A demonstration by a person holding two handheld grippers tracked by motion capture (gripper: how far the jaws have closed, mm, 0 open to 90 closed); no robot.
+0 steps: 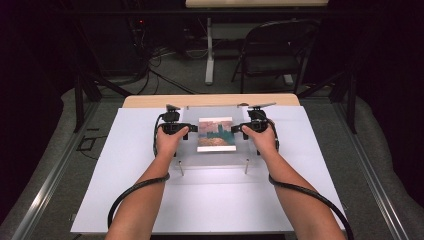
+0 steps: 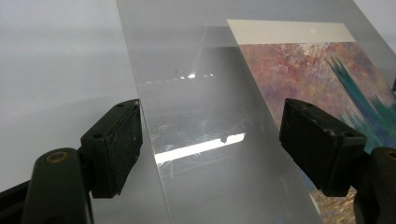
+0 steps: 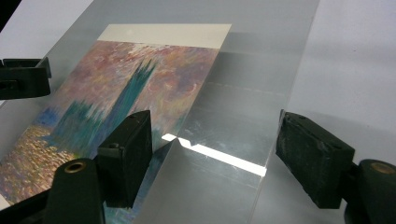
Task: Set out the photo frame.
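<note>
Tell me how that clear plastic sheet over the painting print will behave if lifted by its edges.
The clear sheet looks flat and straight-edged, so probably stiff rather than floppy. Its glossy, reflective face suggests it may be slippery in the jaws. Fine scratches show, so it likely mars easily.

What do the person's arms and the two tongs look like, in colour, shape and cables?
Both forearms are bare, with no sleeves in sight. The left tongs and right tongs are black, each with two blocky, rectangular black jaws with scuffed faces, and a brass-coloured ring near each jaw's base. A thick black cable loops back from each, and a grey plate sits on top.
</note>
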